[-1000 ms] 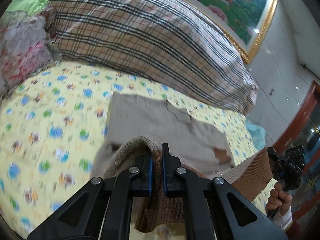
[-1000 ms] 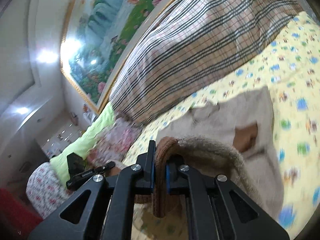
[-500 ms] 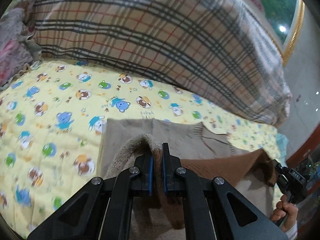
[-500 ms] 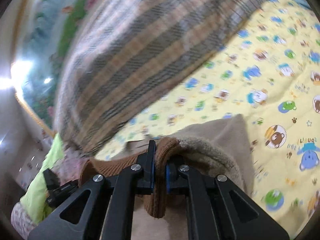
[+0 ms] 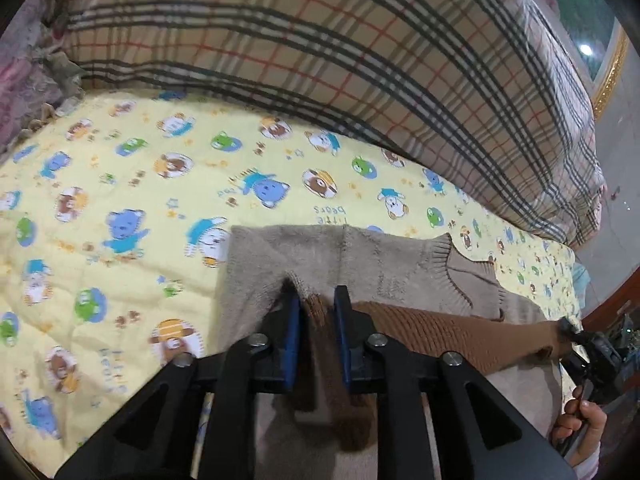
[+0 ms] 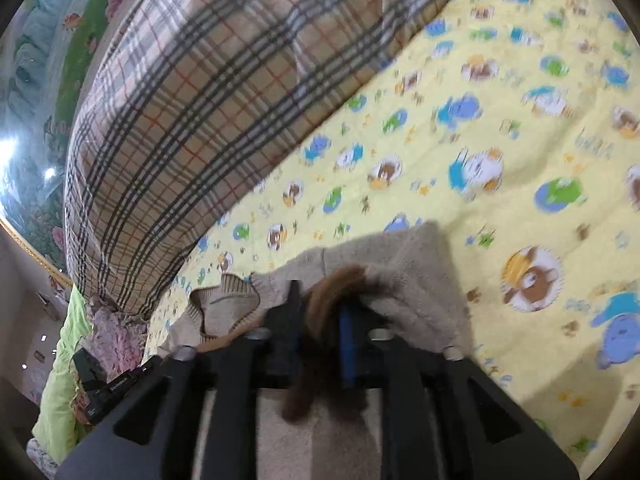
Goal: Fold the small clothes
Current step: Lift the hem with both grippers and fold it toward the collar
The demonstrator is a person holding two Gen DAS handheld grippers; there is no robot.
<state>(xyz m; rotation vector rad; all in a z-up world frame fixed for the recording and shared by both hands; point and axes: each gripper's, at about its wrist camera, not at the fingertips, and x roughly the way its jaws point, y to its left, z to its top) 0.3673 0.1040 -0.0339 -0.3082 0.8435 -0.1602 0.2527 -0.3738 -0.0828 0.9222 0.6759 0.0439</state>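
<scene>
A small beige knit sweater [image 5: 384, 268] with a brown ribbed hem [image 5: 440, 336] lies on the yellow cartoon bedsheet [image 5: 140, 184], its lower part folded up over the chest near the ribbed collar [image 5: 456, 276]. My left gripper [image 5: 316, 300] has its jaws parted around the left hem corner, which rests loose between them. My right gripper [image 6: 318, 300] likewise stands open around the right hem corner [image 6: 332, 284] on the sweater [image 6: 416, 276]. The right gripper also shows at the far right of the left wrist view [image 5: 592, 356].
A large plaid pillow [image 5: 340, 60] lies along the far side of the bed, close behind the sweater. Floral bedding [image 5: 24, 60] and a green cover [image 6: 60, 380] lie at the left end. A framed painting [image 6: 44, 60] hangs on the wall.
Both grippers carried the hem forward over the sweater, lowered it onto the chest, and their jaws have opened, releasing the hem corners.
</scene>
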